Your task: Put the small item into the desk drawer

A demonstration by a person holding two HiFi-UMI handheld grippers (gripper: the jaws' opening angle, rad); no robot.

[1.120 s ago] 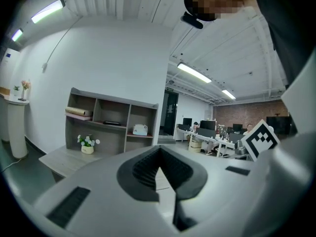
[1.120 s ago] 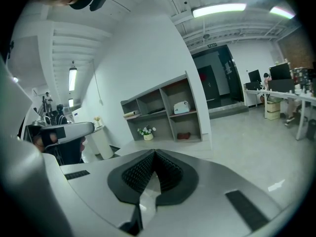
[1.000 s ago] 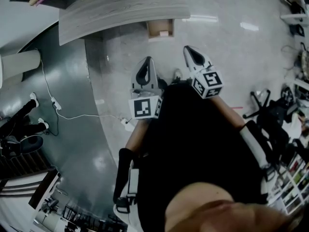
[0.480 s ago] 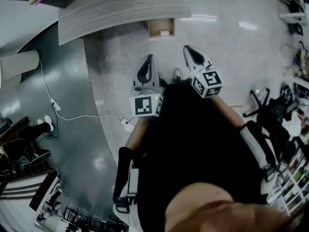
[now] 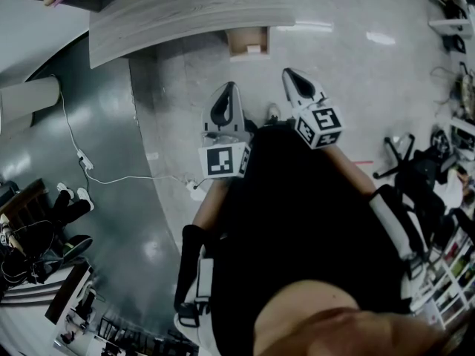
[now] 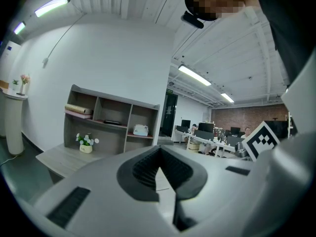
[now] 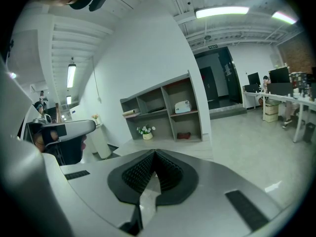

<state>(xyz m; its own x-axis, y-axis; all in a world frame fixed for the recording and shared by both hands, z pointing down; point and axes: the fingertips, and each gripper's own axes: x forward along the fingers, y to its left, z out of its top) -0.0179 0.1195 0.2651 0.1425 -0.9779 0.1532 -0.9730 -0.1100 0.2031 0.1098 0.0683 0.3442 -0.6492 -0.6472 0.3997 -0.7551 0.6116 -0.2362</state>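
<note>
In the head view the grey wood-grain desk runs across the top. Under its front edge a small brown drawer stands open, with a pale item in it. My left gripper and right gripper hover side by side over the floor, short of the drawer, both pointing at the desk. Both are shut with nothing between the fingers. The left gripper view shows its closed tips before the desk's shelf unit. The right gripper view shows closed tips too.
A flower pot and a white box sit on the shelf unit. A white cable with a power strip lies on the floor at left, beside a white column. A bystander's legs show far left; a chair base stands right.
Both grippers have stayed where they were, shut. The bystander's legs at the far left have shifted lower in the head view.
</note>
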